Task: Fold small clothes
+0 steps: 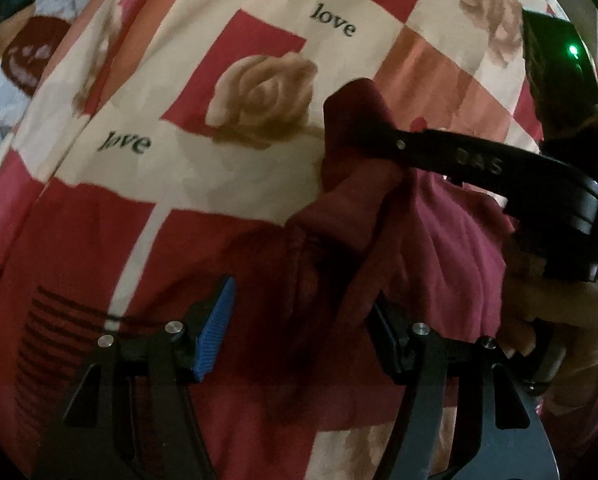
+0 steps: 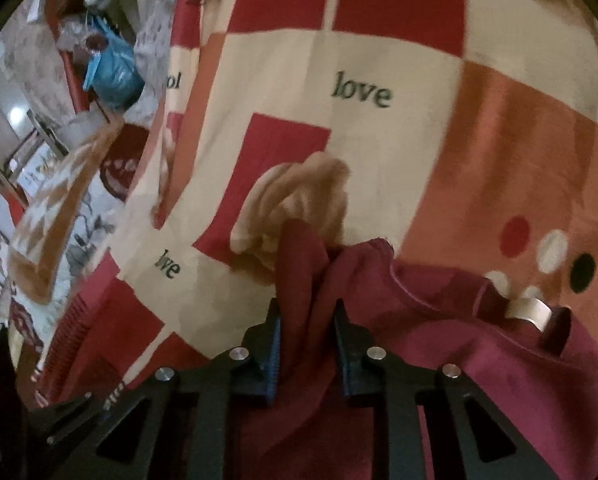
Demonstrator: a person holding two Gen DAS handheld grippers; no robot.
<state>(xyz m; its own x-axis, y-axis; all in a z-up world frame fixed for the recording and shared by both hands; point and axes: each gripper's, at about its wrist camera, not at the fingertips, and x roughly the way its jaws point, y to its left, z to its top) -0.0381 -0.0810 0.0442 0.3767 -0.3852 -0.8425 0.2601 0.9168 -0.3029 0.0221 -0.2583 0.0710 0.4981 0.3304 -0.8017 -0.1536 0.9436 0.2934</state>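
A small maroon garment (image 1: 439, 240) lies crumpled on a patterned bedsheet (image 1: 227, 184) printed with roses and the word "love". My left gripper (image 1: 303, 312) is open, its jaws wide apart over the garment's dark lower part, with nothing between them. My right gripper (image 2: 307, 320) is shut on a bunched fold of the maroon garment (image 2: 439, 340), which sticks up past its fingertips. In the left wrist view the right gripper (image 1: 383, 136) reaches in from the right with the cloth pinched at its tip. A white label (image 2: 527, 312) shows at the garment's neckline.
The sheet (image 2: 379, 140) covers nearly the whole view. At the far left of the right wrist view a blue bag (image 2: 115, 72) and clutter sit beyond the bed edge. A hand (image 1: 547, 320) holds the right gripper's handle.
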